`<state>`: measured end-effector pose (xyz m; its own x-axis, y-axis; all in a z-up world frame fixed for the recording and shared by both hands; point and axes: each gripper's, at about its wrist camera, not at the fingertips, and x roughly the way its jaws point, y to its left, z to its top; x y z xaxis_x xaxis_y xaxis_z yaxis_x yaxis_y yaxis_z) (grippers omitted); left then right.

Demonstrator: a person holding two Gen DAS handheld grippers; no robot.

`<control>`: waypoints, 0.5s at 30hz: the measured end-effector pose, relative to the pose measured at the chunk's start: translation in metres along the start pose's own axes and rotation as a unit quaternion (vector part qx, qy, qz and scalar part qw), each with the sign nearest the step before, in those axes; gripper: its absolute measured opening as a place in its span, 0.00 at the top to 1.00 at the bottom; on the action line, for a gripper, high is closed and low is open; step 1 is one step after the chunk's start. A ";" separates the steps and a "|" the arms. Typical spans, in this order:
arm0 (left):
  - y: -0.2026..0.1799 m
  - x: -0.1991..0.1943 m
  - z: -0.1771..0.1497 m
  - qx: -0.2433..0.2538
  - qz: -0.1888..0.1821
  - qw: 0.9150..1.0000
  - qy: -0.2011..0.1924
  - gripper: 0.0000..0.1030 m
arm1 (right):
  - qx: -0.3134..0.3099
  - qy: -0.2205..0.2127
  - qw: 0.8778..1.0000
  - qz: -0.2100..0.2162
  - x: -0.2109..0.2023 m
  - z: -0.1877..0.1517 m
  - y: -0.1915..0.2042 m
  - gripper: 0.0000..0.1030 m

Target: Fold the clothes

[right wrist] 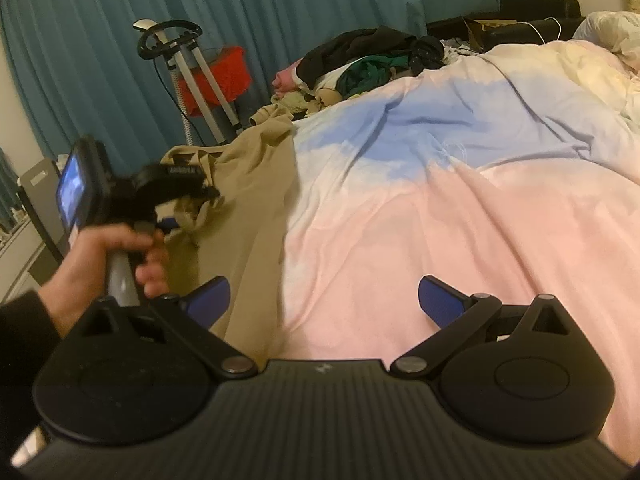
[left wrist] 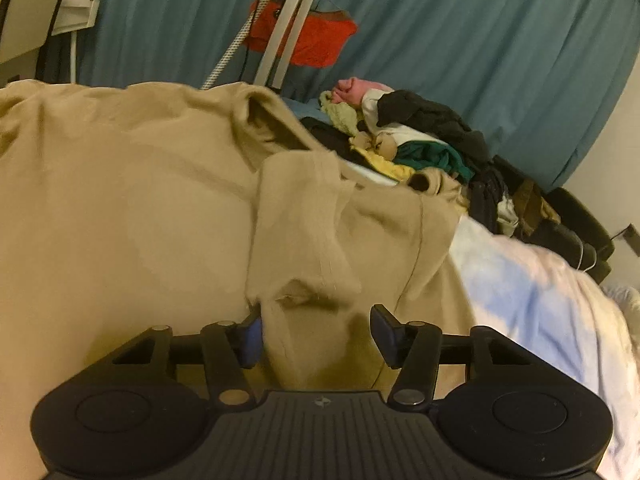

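Observation:
A tan garment (left wrist: 140, 208) lies spread over the left part of the bed, with a sleeve or fold (left wrist: 304, 232) bunched up in front of my left gripper (left wrist: 316, 332). The left gripper's jaws are open with that tan fold lying between them. In the right wrist view the same tan garment (right wrist: 248, 184) lies at the left, and the left gripper (right wrist: 176, 200) is held over it by a hand. My right gripper (right wrist: 324, 300) is open and empty above the pink and blue duvet (right wrist: 420, 184), its left finger over the garment's edge.
A pile of mixed clothes (left wrist: 420, 140) lies at the far side of the bed, also in the right wrist view (right wrist: 360, 64). A tripod stand (left wrist: 288, 24) and a red item (left wrist: 320, 40) stand by the teal curtain (left wrist: 480, 40). A pillow (right wrist: 608, 32) lies far right.

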<state>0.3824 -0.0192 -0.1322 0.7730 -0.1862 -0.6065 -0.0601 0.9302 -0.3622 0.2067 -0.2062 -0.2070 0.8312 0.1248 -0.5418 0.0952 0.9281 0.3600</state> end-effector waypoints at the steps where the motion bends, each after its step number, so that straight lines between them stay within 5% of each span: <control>1: -0.002 0.005 0.003 0.002 -0.002 1.000 0.004 0.47 | 0.002 0.002 1.000 0.000 0.002 0.000 -0.001 0.01; 5: -0.015 0.025 0.016 0.046 0.032 0.998 0.029 0.89 | 0.006 0.006 1.000 -0.001 0.008 -0.001 -0.004 0.01; 9: -0.031 0.023 0.034 0.118 0.089 0.989 -0.020 0.91 | 0.011 0.003 1.000 -0.001 0.009 -0.002 -0.007 0.01; 12: -0.029 0.014 0.041 0.116 0.134 0.982 -0.062 0.87 | 0.012 0.002 1.000 -0.003 0.010 -0.002 -0.009 0.01; 15: -0.012 0.004 0.036 0.074 0.091 0.993 -0.026 0.65 | 0.011 0.004 1.000 0.001 0.013 -0.001 -0.009 0.01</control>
<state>0.4086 -0.0195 -0.1052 0.7892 0.0020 -0.6142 -0.1108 0.9840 -0.1392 0.2158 -0.2126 -0.2177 0.8273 0.1295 -0.5467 0.1058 0.9198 0.3779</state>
